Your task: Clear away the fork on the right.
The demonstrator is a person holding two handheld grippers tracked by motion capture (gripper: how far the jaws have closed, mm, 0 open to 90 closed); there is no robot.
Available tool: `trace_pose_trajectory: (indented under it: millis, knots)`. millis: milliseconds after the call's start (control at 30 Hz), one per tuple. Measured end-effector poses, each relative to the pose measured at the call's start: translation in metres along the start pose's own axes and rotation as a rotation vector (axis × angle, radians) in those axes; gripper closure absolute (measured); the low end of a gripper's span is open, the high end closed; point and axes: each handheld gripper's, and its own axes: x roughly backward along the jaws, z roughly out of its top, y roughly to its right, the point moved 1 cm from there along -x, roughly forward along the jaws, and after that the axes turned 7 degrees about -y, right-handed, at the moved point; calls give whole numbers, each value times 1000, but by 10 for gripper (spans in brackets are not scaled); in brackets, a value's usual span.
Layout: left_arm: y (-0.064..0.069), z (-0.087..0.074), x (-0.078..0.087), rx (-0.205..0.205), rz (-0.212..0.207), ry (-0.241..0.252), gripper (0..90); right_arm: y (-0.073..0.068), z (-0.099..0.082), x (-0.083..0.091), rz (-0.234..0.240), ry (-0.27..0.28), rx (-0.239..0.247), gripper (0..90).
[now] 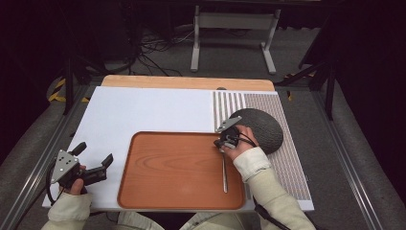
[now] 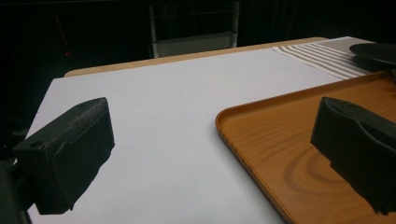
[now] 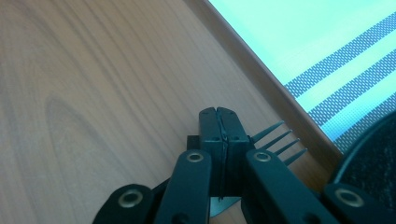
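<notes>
Fork (image 1: 224,173): lying on wooden tray (image 1: 167,191), near its right edge
Right gripper (image 3: 219,122): pinching the fork near its tines
Left gripper (image 1: 94,160): spreading wide over white counter (image 1: 143,110)

fork (image 3: 275,140) neck hidden under right gripper (image 3: 218,122)

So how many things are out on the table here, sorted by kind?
Wooden trays: 1, the tray
Forks: 1, the fork, lying in the tray with the right gripper shut on it
Dark plates: 1, the plate
Striped mats: 1, the mat
Total: 4
</notes>
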Motion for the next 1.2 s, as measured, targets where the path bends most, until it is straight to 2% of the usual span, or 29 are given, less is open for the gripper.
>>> trace_pose_trajectory:
  millis: [233,333,433,567,700,767,867,1200]
  knots:
    - [0,-1,1,4,4,1,0,0,-1,3,13,23,-15,895]
    - [-1,-1,1,2,6,-3,0,-1,0,6,16,31,-14,854]
    - [0,-2,2,5,6,0,0,-2,4,14,12,58,-6,723]
    - [-1,-2,4,4,9,1,0,-7,11,27,39,114,-2,373]
    - [-2,-3,5,11,15,5,0,-12,15,42,43,189,17,272]
    - [-1,-3,6,7,19,4,0,-12,15,45,43,206,20,250]
    - [0,-4,7,10,21,9,0,-12,14,54,18,261,36,161]
    - [-1,-3,7,12,23,7,0,-7,-4,85,19,386,59,166]
